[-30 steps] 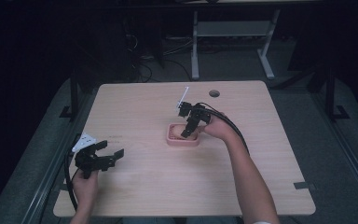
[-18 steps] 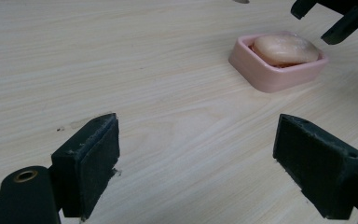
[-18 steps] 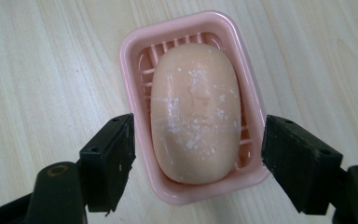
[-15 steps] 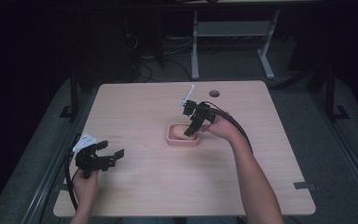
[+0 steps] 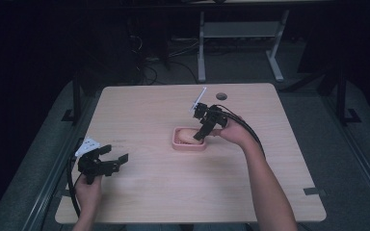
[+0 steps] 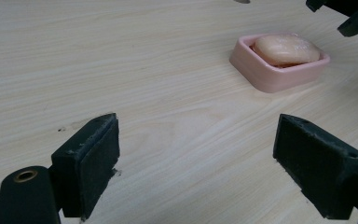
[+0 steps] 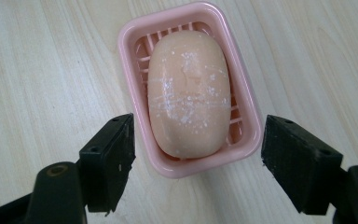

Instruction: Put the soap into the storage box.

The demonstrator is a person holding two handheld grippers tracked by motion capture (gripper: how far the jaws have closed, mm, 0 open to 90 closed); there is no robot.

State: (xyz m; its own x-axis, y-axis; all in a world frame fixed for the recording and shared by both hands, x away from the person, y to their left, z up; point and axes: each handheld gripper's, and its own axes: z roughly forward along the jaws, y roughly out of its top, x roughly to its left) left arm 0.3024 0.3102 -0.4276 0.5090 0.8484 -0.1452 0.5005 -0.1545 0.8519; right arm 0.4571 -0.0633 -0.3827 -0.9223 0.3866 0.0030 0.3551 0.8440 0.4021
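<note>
The pink plastic soap dish (image 5: 189,140) stood near the centre of the wooden tabletop (image 5: 149,106), somewhat toward the far edge, with open tabletop on every side of it. A peach-coloured oval bar of soap (image 7: 189,93) lay inside it on a slotted floor, its smooth surface marked with white scratches and flecks. The dish was rectangular with rounded corners and a raised rim. The right gripper (image 7: 196,156) hung directly above the dish with its jaws spread wide, one black pad on each side of the rim and touching neither dish nor soap. The left gripper (image 5: 107,162) was positioned near the near-left corner of the tabletop, well apart from the dish, jaws open and empty. A round cable hole (image 5: 221,96) sat close to the far edge.
</note>
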